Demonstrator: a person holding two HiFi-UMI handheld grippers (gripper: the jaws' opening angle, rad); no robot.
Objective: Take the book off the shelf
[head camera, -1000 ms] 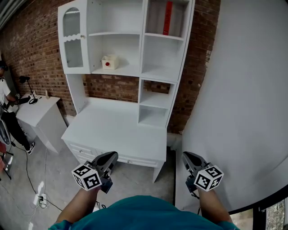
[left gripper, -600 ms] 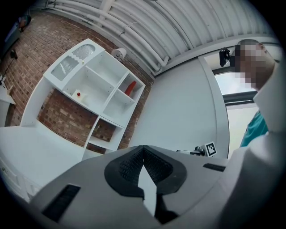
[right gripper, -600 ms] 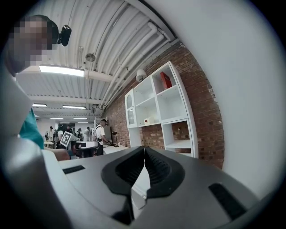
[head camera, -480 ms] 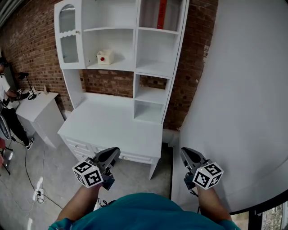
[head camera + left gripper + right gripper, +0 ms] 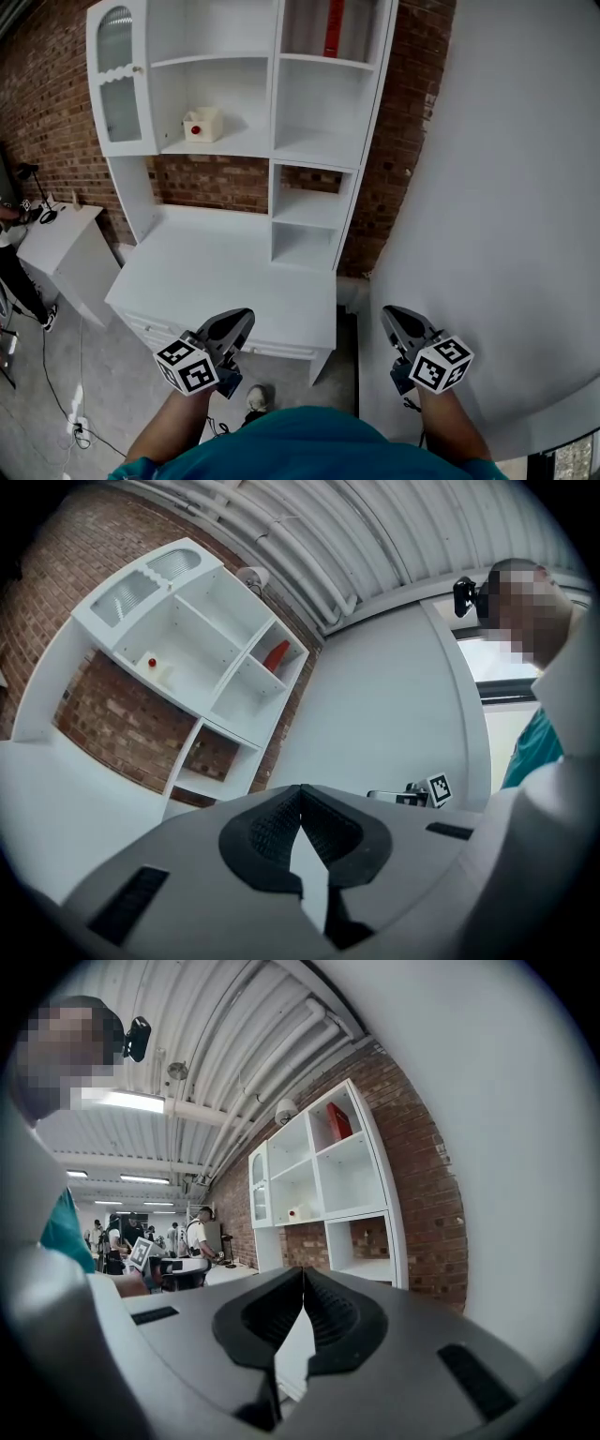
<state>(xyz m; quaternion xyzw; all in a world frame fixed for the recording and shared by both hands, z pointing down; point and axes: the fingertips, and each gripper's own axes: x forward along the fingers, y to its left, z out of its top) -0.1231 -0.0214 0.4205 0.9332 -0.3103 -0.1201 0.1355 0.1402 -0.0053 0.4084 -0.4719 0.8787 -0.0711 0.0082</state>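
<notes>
Book (image 5: 333, 28): upright on top shelf (image 5: 323, 62), untouched.
Change: person stepped nearer counter (image 5: 216, 272); book still far.
Grip: left gripper (image 5: 246, 315), right gripper (image 5: 386, 312) fingers together, empty.

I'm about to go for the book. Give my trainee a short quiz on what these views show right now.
1. Where does the red book stand? A: the top right compartment of the white shelf unit; B: on the desk top; C: behind the glass door.
2. True or false: the left gripper and the right gripper are both shut with nothing between their jaws.
3. What sits on the open shelf down and to the left of the book?

Key: 1 A. 2 True. 3 A small white box with a red dot on it.
</notes>
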